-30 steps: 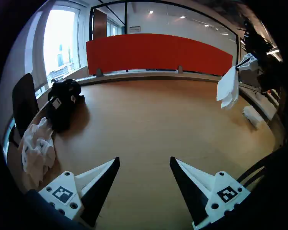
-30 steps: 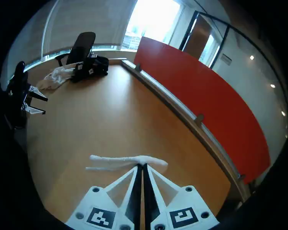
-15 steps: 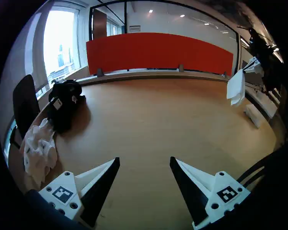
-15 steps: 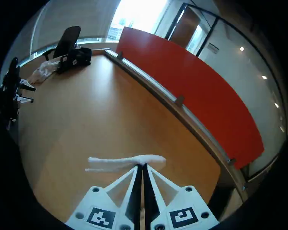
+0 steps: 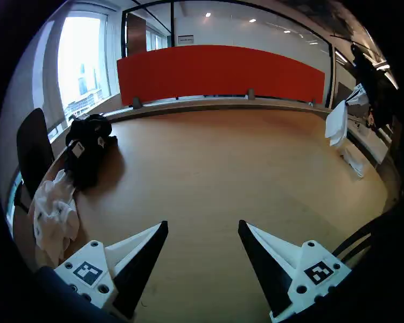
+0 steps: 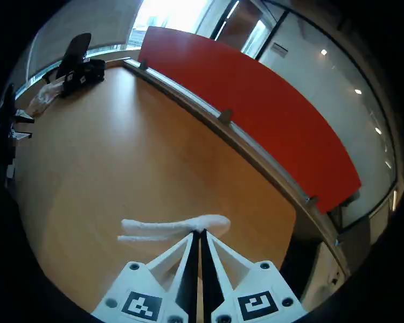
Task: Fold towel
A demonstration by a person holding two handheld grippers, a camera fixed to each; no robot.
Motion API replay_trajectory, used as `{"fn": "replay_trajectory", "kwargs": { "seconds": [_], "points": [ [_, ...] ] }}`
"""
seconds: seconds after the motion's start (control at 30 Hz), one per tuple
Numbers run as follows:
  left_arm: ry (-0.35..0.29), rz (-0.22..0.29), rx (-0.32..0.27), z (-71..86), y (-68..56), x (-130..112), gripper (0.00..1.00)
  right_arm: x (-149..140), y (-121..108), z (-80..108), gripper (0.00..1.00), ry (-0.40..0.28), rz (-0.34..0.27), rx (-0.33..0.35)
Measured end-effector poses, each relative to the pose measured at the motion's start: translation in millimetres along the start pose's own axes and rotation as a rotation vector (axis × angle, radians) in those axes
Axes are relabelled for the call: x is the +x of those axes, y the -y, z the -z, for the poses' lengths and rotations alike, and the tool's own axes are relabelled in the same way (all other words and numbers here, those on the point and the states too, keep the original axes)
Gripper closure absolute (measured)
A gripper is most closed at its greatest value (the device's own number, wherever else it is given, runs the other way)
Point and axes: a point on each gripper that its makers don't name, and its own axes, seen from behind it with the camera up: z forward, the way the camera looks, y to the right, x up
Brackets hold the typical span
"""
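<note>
My right gripper point(image 6: 200, 233) is shut on a white towel point(image 6: 172, 227), whose edge runs sideways just past the fingertips above the wooden table point(image 6: 121, 161). In the left gripper view that towel point(image 5: 336, 123) hangs in the air at the far right, below the distant right gripper point(image 5: 358, 98). Low over the near part of the table point(image 5: 218, 161), my left gripper point(image 5: 202, 226) is open with nothing between its fingers. It appears small at the left edge of the right gripper view point(image 6: 16, 126).
A black bag point(image 5: 86, 148) and a crumpled white cloth pile point(image 5: 54, 215) lie at the table's left end, beside a dark chair point(image 5: 32, 145). A folded white towel point(image 5: 353, 160) rests at the right edge. A red partition point(image 5: 218, 72) lines the far side.
The right gripper has carried the hanging towel farther right and away from the left gripper, its view swinging toward the table's right end. The left gripper has barely moved and stays open.
</note>
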Motion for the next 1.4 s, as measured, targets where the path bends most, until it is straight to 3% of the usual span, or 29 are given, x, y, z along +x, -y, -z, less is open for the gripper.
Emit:
{"fn": "replay_trajectory", "kwargs": {
  "seconds": [0.37,0.77,1.07,1.4],
  "points": [
    [0.002,-0.014,-0.013,-1.6,-8.3,4,0.03,-28,-30,11.4,0.98,0.046,-0.041,-0.061],
    [-0.001,-0.026,-0.026,-1.8,-12.8,8,0.03,-54,-34,26.4,0.98,0.073,-0.077,-0.085],
    [0.001,-0.039,-0.037,-1.9,-18.0,9,0.03,-108,-35,46.4,0.98,0.134,-0.143,-0.111],
    [0.003,-0.057,-0.049,0.0,-25.3,9,0.03,-167,-14,62.5,0.98,0.194,-0.218,-0.109]
  ]
}}
